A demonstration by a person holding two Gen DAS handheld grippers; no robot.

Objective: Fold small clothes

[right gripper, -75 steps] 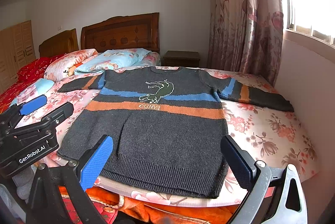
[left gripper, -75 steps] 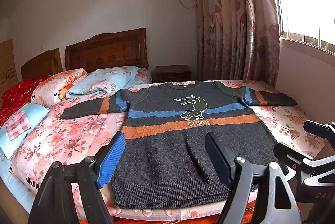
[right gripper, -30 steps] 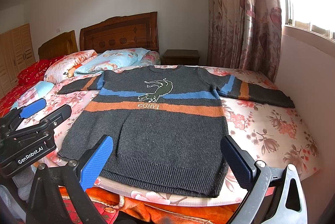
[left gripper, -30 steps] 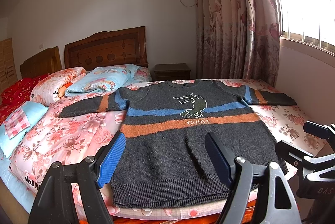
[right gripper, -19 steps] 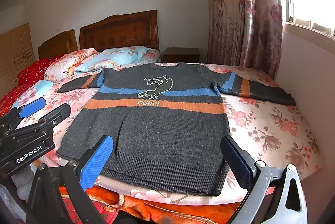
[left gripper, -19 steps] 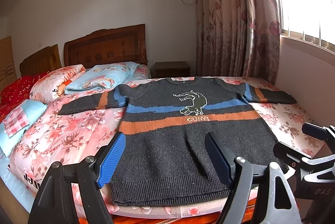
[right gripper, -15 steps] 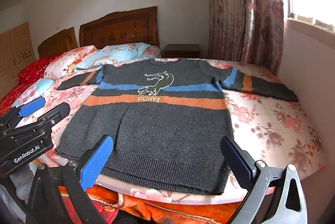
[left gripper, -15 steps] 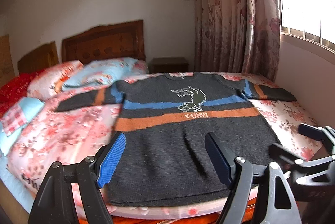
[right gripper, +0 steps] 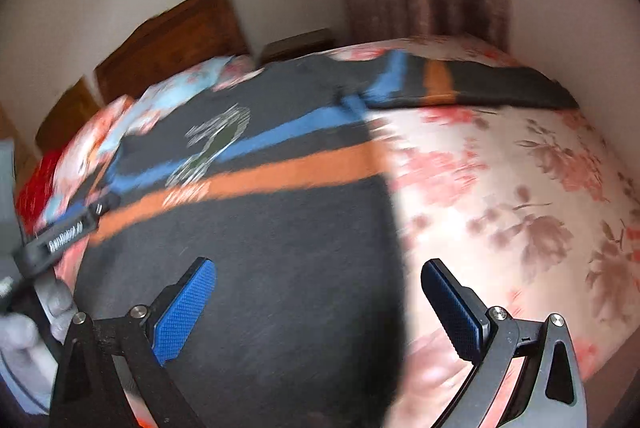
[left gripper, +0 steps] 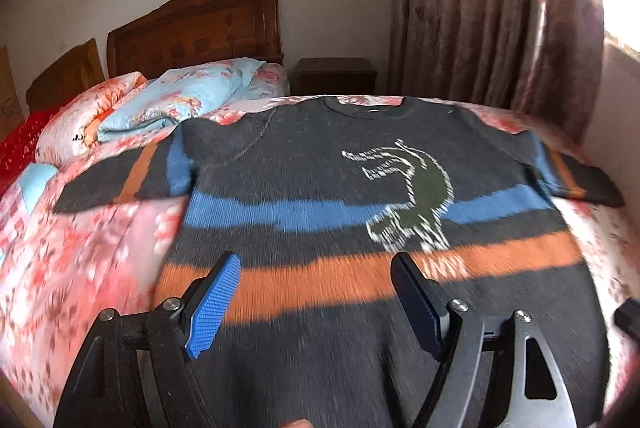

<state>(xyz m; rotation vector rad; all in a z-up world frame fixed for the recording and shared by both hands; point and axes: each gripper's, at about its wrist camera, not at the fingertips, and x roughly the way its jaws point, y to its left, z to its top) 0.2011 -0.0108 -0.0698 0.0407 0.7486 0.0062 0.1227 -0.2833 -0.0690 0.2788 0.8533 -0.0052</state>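
A dark grey knit sweater (left gripper: 320, 164) with a blue stripe, an orange stripe and a green crocodile motif lies flat, face up, on the floral bedspread (left gripper: 80, 260). Both sleeves are spread out sideways. My left gripper (left gripper: 316, 264) hovers open over the orange stripe, left of the motif, with nothing between its blue pads. My right gripper (right gripper: 320, 268) is open too, above the sweater's (right gripper: 260, 268) right side edge, one pad over the knit and the other over the bedspread (right gripper: 500, 188). The left gripper's body (right gripper: 60, 232) shows at the left edge of the right wrist view.
Folded quilts and pillows (left gripper: 168, 104) lie at the head of the bed before a wooden headboard (left gripper: 200, 28). A dark nightstand (left gripper: 336, 76) stands behind the bed. Floral curtains (left gripper: 492, 8) hang at the right, and a wall (right gripper: 580, 28) runs close along the bed's right side.
Both grippers have moved forward and down over the sweater, which now fills more of each view. The right wrist view has rolled and swung toward the right sleeve. Jaws stay open.
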